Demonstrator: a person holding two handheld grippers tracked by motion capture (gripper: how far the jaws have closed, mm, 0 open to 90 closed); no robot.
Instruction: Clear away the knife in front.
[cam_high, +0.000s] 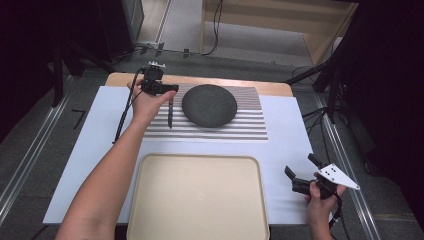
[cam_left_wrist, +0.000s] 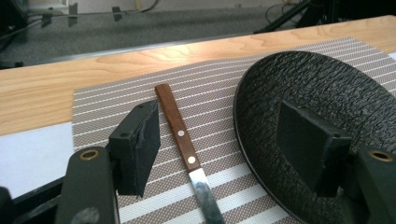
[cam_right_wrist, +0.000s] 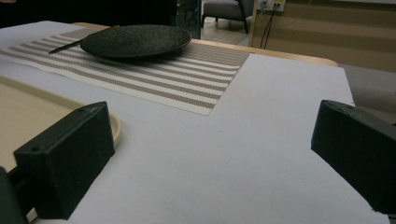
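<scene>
Knife (cam_left_wrist: 181, 135) with brown riveted wooden handle and steel blade lies flat on striped placemat (cam_left_wrist: 116, 100), just left of dark plate (cam_left_wrist: 322, 84), handle pointing to the table's far edge, blade toward the person; in the high view knife (cam_high: 170, 114) sits between left hand (cam_high: 145, 102) and plate (cam_high: 209, 105), close to the plate rim, not clearly touching it; left gripper (cam_left_wrist: 219, 140) is down over the knife, jaws apart and straddling it; left pad stands just beside the handle with a thin gap, right pad is in front of the plate's left part; nothing pressed between pads, knife not gripped; same left gripper in the high view (cam_high: 159, 89) at the far left corner of the placemat, cable trailing down the left forearm; plate is round, rough-textured, black, lying on the placemat centre; placemat lies on white sheet (cam_high: 85, 150) covering a wooden table (cam_left_wrist: 42, 91); beige tray (cam_high: 197, 197) sits near the person's edge, in front of the placemat, nothing on it; right gripper (cam_high: 300, 176) held low at the near right of the white sheet, right of the tray, well apart from knife and plate; its jaws stand wide open in the right gripper view (cam_right_wrist: 210, 158), white sheet bare between them, tray corner (cam_right_wrist: 114, 128) by its left jaw; grey three-cornered plate on top of it.
</scene>
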